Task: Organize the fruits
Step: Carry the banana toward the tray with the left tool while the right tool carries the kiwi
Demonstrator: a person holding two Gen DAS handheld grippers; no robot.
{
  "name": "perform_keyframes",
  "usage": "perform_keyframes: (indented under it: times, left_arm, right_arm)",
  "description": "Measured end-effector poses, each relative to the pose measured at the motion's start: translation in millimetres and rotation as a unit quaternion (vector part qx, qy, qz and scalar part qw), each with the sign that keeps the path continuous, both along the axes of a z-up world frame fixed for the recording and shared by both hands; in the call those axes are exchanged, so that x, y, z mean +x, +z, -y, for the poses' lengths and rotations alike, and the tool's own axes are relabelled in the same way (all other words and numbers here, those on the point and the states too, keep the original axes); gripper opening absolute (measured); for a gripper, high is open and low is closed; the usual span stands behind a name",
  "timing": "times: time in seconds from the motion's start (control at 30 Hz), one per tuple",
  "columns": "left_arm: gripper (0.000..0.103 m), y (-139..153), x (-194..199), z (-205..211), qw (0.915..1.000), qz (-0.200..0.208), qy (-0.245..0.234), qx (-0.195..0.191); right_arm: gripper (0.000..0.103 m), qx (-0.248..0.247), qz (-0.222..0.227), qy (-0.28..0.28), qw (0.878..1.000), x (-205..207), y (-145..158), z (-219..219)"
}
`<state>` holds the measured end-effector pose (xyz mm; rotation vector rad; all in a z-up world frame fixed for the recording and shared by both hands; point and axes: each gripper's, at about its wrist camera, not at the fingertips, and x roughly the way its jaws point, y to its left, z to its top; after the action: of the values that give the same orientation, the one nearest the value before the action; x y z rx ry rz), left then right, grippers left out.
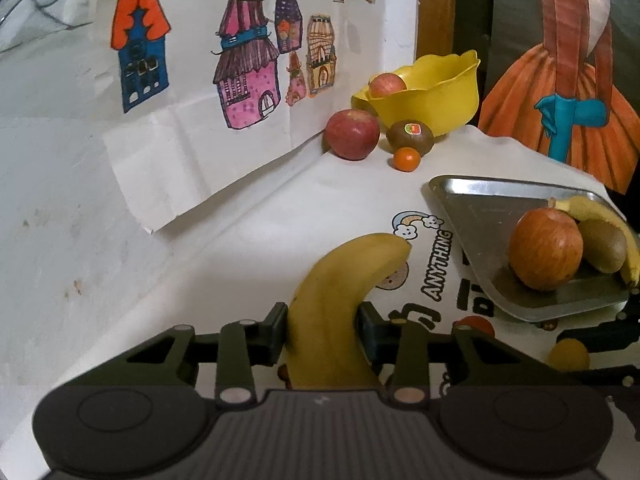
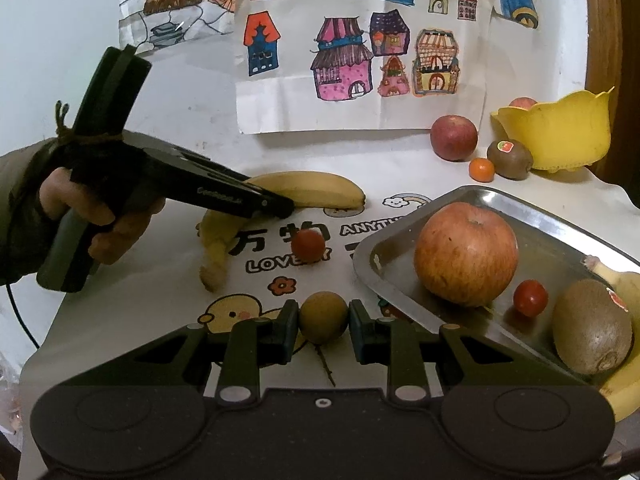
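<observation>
Right wrist view takes in most of the desk [image 2: 152, 304], which wears a white cloth printed with cartoon figures and lettering. Toward its right edge lies one steel tray [image 2: 560, 220], rectangular with rounded corners and a shiny raised rim. One yellow scalloped bowl [image 2: 560, 136] stands at the far right corner, with a red apple [image 2: 523, 102] showing over its rim.

Bananas number three: two lie near the middle of the desk, both plain yellow and curved, the far banana [image 2: 320, 190] clamped between the fingers of the left hand-held gripper [image 1: 322, 322], the near banana [image 2: 216, 240] just beside it on the cloth. A third banana [image 2: 624, 384] lies along the tray's right rim.

Apples also number three. Biggest is the apple in the tray [image 2: 466, 254], red-orange and streaked, stem dimple up. Another apple on the cloth [image 2: 454, 137], darker red, sits just left of the bowl.

Two kiwis show, brown and fuzzy, each with a sticker: one kiwi in the tray [image 2: 592, 332] touching the banana there, one kiwi by the bowl [image 2: 510, 159].

A small round tan fruit [image 2: 323, 317] with a thin stem sits near the front edge between the fingers of the right hand-held gripper [image 2: 324, 330]; a narrow gap shows at each side, so the jaws stand apart.

Two cherry tomatoes: one tomato in the tray [image 2: 530, 297], one tomato on the cloth [image 2: 308, 245]. One tiny orange [image 2: 481, 169] rests beside the far kiwi.
</observation>
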<state>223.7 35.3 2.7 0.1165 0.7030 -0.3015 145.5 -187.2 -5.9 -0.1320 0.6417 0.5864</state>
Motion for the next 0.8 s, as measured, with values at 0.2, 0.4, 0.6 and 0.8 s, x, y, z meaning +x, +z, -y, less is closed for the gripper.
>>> perform_keyframes:
  times: [0.2, 0.4, 0.6, 0.8]
  left_arm:
    - [0.04, 5.3, -3.1, -3.3, 0.9996, -0.008, 0.011, -0.024]
    - [0.039, 14.3, -6.9, -0.5, 0.9993, 0.002, 0.007, -0.038]
    - [0.039, 24.3, -11.8, 8.5, 0.9987, 0.012, 0.0, -0.048]
    - [0.039, 34.0, -18.6, 16.8, 0.9981, 0.024, -0.006, -0.055]
  right_arm:
    - [0.029, 0.012, 0.007, -0.012, 1.0, -1.8, 3.1, 8.0]
    - [0.029, 0.024, 0.015, -0.03, 0.999, -4.6, 7.0, 24.5]
    - [0.029, 0.037, 0.023, -0.048, 0.998, -9.5, 10.4, 40.2]
    - [0.029, 0.042, 0.027, -0.055, 0.997, -15.8, 10.7, 50.9]
